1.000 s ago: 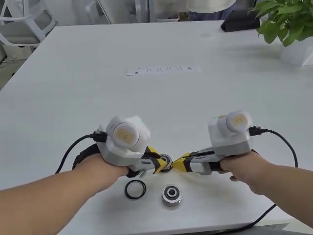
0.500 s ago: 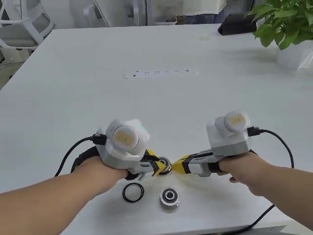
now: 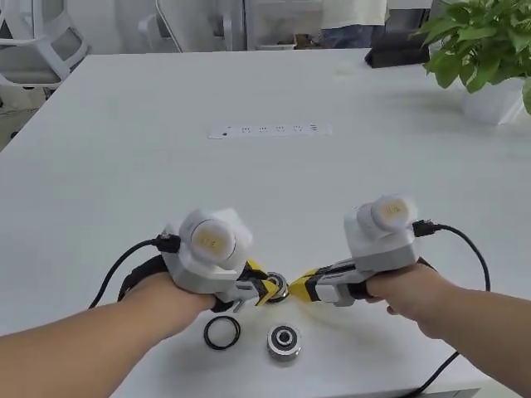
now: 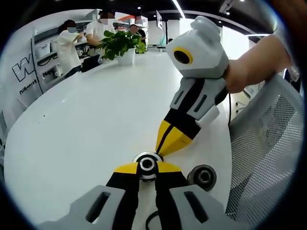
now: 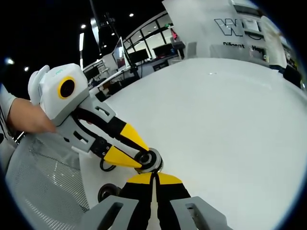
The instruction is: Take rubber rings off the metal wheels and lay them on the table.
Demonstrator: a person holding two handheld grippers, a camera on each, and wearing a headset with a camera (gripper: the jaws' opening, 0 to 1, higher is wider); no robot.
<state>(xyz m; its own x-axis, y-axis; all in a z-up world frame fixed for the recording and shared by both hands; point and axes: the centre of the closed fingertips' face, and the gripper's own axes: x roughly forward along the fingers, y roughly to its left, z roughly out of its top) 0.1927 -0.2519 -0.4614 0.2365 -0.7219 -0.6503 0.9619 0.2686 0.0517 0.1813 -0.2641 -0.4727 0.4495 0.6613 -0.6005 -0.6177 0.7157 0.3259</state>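
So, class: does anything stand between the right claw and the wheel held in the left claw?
Nothing visible does. The right claw has its tips right at the rim of the wheel clamped in the left claw; the loose ring lies apart on the table.

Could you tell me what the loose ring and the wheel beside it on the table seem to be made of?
Loose ring: probably rubber, thin, matte black, no glint. Wheel: apparently metal, silvery hub catching highlights; its darker outer band may be rubber.
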